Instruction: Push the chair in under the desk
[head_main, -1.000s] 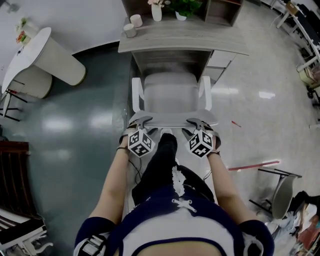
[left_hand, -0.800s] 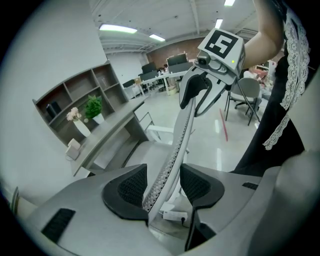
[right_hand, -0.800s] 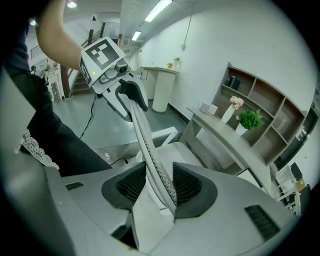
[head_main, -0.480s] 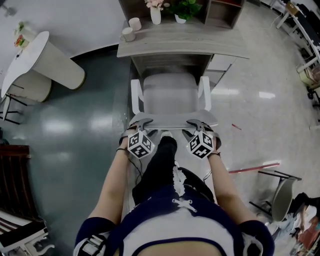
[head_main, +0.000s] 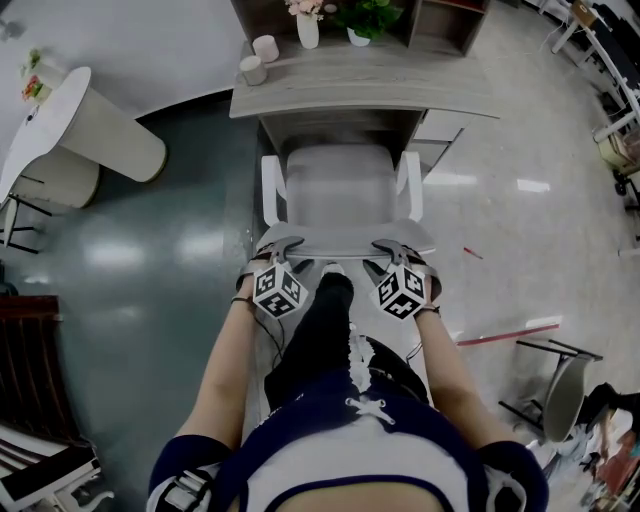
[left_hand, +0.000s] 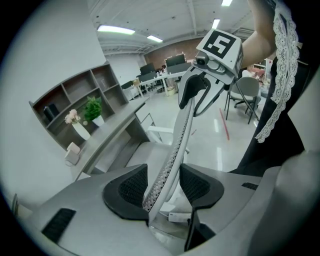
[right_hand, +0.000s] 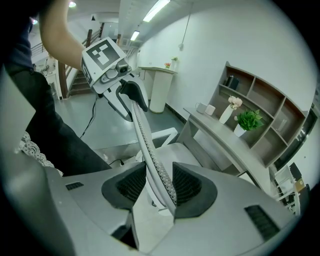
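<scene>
A white-framed chair with a grey seat (head_main: 340, 185) faces the grey desk (head_main: 360, 85), its seat front under the desk's edge. I stand behind it with both grippers on the top rim of its backrest (left_hand: 175, 145). My left gripper (head_main: 280, 243) has just been closing, and the thin mesh rim runs between its pads (left_hand: 129, 186). My right gripper (head_main: 393, 245) holds the same backrest (right_hand: 145, 140) further right, pads against it. In the left gripper view my right gripper (left_hand: 197, 97) clamps the rim; in the right gripper view my left gripper (right_hand: 127, 97) does likewise.
On the desk stand two cups (head_main: 258, 60), a flower vase (head_main: 307, 28) and a potted plant (head_main: 362, 22) by open shelves. A white drawer unit (head_main: 440, 125) sits at the desk's right. A white round table (head_main: 70, 120) is at left, a folding chair (head_main: 565, 385) and red strip (head_main: 505, 332) at right.
Both grippers and the chair have moved a little forward, and the seat sits slightly further under the desk. The grip on the backrest looks the same.
</scene>
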